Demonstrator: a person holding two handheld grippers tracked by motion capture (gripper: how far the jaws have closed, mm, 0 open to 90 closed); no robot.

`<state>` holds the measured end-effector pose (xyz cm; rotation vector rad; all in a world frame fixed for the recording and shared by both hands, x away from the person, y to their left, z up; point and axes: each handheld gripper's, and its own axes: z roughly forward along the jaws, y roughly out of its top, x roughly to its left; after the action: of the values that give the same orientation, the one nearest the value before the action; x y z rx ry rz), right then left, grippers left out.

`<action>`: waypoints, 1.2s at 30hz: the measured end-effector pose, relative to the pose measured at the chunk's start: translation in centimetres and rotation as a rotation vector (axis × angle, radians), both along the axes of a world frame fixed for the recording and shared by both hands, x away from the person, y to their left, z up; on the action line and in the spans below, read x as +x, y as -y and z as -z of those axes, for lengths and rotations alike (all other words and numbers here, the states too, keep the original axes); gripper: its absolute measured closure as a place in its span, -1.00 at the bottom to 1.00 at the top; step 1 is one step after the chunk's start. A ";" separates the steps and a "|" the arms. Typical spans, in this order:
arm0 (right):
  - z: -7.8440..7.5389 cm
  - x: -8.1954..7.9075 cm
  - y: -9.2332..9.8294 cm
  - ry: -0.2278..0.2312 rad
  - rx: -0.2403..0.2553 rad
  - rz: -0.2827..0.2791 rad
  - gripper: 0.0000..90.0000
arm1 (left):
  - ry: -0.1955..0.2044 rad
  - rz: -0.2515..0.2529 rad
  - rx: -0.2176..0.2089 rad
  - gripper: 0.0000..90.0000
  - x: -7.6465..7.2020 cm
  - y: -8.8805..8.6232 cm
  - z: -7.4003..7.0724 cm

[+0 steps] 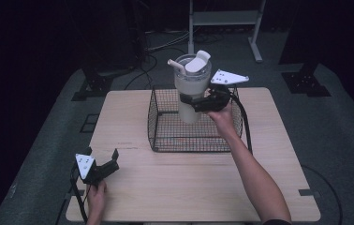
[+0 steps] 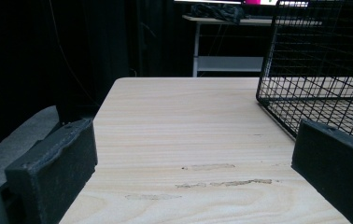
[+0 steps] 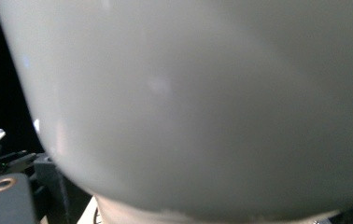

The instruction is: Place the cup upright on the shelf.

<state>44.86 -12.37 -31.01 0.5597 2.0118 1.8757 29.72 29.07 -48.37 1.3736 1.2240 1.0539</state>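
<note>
A tall white tumbler (image 1: 191,89) with a clear lid and a straw spout is held upright over the black wire basket (image 1: 165,136), its lower part inside the basket's walls. My right gripper (image 1: 195,102) is shut on the tumbler's body from the right side. The tumbler's pale wall (image 3: 188,102) sits right up against the right gripper view's camera. My left gripper (image 1: 104,161) rests open low over the wooden table (image 1: 189,187) near its front left corner, with nothing between the jaws. Ahead of the left gripper's jaws I see bare tabletop (image 2: 184,121) and the basket's corner (image 2: 277,105).
The wire basket stands at the back middle of the table. Beyond the table are a white desk frame (image 1: 224,21), black stand feet (image 1: 88,86) and cables on the grey floor. Bare tabletop lies in front of the basket.
</note>
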 end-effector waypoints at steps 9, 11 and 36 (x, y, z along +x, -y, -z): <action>0.4 2.4 -1.5 -0.013 -0.038 -0.003 -0.83 | 0.005 0.002 -0.006 -1.00 0.0 0.0 0.0; 0.6 2.8 -1.6 -0.020 -0.049 -0.012 -0.83 | 0.006 0.002 -0.006 -1.00 0.0 0.0 0.0; 4.4 6.2 -3.7 -0.117 -0.191 -0.034 -0.83 | 0.010 0.007 -0.022 -1.00 -0.1 -0.3 0.0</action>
<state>51.07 -8.66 -35.38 0.5982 2.2587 1.6794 29.65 29.41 -48.37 1.3535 1.2196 1.0383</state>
